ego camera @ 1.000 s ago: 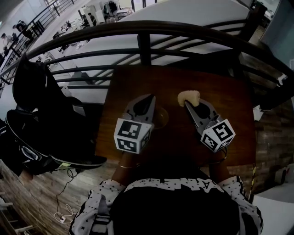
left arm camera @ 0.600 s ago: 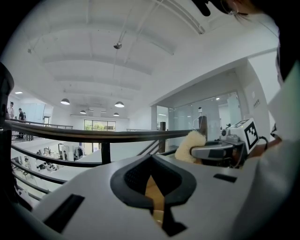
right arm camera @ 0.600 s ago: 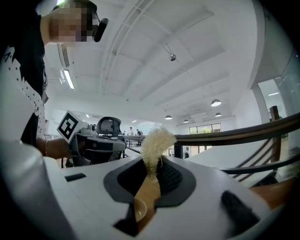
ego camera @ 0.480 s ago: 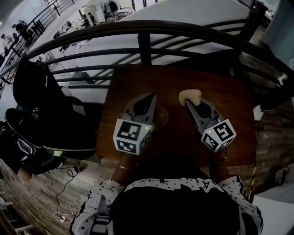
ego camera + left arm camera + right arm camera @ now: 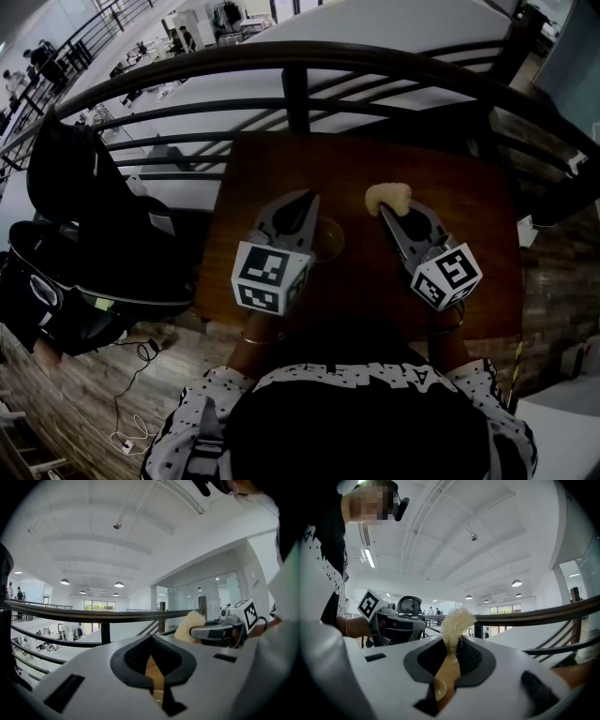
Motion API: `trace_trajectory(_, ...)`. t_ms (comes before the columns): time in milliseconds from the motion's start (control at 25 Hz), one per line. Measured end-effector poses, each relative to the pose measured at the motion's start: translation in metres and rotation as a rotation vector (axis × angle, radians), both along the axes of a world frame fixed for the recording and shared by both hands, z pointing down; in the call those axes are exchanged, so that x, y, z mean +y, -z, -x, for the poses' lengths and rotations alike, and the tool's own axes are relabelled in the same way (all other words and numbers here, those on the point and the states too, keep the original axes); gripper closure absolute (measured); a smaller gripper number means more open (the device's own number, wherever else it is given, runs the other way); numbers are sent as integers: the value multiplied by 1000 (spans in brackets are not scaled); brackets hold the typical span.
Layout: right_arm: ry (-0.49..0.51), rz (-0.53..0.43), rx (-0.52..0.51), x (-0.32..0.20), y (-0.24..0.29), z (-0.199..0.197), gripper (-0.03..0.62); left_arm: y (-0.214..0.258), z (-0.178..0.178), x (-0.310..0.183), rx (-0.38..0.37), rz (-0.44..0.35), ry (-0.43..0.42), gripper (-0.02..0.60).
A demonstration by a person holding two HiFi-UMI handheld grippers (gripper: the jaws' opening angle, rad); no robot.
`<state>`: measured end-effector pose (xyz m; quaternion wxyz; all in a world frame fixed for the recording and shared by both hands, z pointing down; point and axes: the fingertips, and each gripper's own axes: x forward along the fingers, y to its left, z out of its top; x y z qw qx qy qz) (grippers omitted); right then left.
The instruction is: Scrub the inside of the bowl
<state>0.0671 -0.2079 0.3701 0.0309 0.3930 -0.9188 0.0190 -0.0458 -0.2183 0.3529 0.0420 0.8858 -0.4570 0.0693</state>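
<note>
Change: both tools and the bowl sit where they were a second ago; only the black office chair [image 5: 84, 216] at the left edge has shifted, its lower rim drawn back from the surface's near-left corner.
Surface: dark brown wooden surface [image 5: 281, 164], centre of the head view, with a black metal railing [image 5: 291, 94] curving past its far edge.
Left tool: left tool [image 5: 307, 199] lies left of centre and points up the frame; its jaws are drawn narrow, with tan wood pinched between the pads, seemingly the bowl's rim.
Bowl: small round brown wooden bowl [image 5: 328, 240] peeks out from under the left tool's right edge, at the middle of the surface.
Right tool: right tool [image 5: 386, 214] lies right of centre, angled toward the upper left, its jaws clamped narrow on a tan wooden handle [image 5: 449, 670].
Scrubber: pale yellow fibrous scrubber head [image 5: 387, 197] sticks out past the right tool's tips, above the surface.
Spacing: the scrubber head is up and to the right of the bowl, near it but apart and outside it.
</note>
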Motion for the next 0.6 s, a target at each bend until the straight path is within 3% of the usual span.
trace_trajectory(600, -3, -3, 4, 3, 1, -4, 534, -2, -4, 2, -8, 1, -7, 566)
